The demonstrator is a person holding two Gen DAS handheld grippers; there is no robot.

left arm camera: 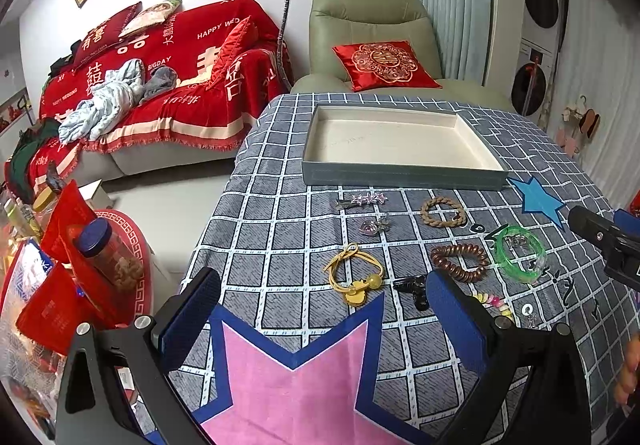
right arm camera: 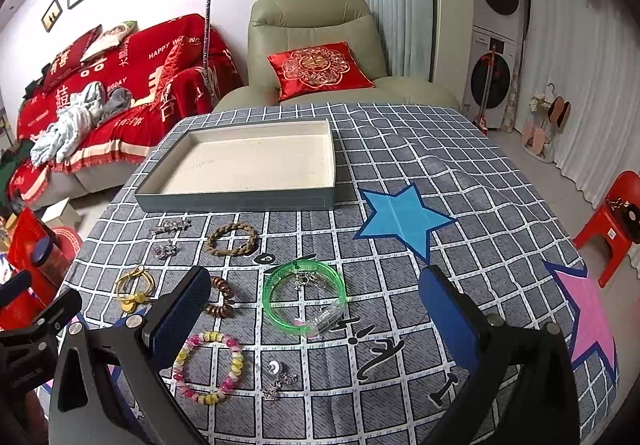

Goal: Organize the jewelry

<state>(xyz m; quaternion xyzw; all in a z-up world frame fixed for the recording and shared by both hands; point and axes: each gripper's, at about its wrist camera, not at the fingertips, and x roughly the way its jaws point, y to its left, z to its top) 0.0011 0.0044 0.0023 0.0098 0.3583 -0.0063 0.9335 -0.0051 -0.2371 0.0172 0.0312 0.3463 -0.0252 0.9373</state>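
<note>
— From the left gripper (left arm camera: 320, 297), fingers spread and empty: the tray (left arm camera: 400, 179) holds nothing; the yellow hair tie (left arm camera: 354, 275) lies on the table (left arm camera: 280, 245).

— Right gripper (right arm camera: 314, 309), also open-fingered: green bangle (right arm camera: 304, 295) and bead bracelet (right arm camera: 208, 367) untouched. Nothing sorted yet, I'd say.

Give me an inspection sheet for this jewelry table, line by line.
Surface: grid-pattern tablecloth with star patches.
Job's things: tray empty; green bangle, braided bracelet, coil hair tie, yellow hair tie, bead bracelet, star hair clip, black clip and small charms lie loose on the cloth.
Clutter: nothing seen on the table.
Grippers: left gripper and right gripper, jaws open, holding nothing.
Cables: nothing seen.
Surroundings: red-covered sofa, green armchair, red stool.
</note>
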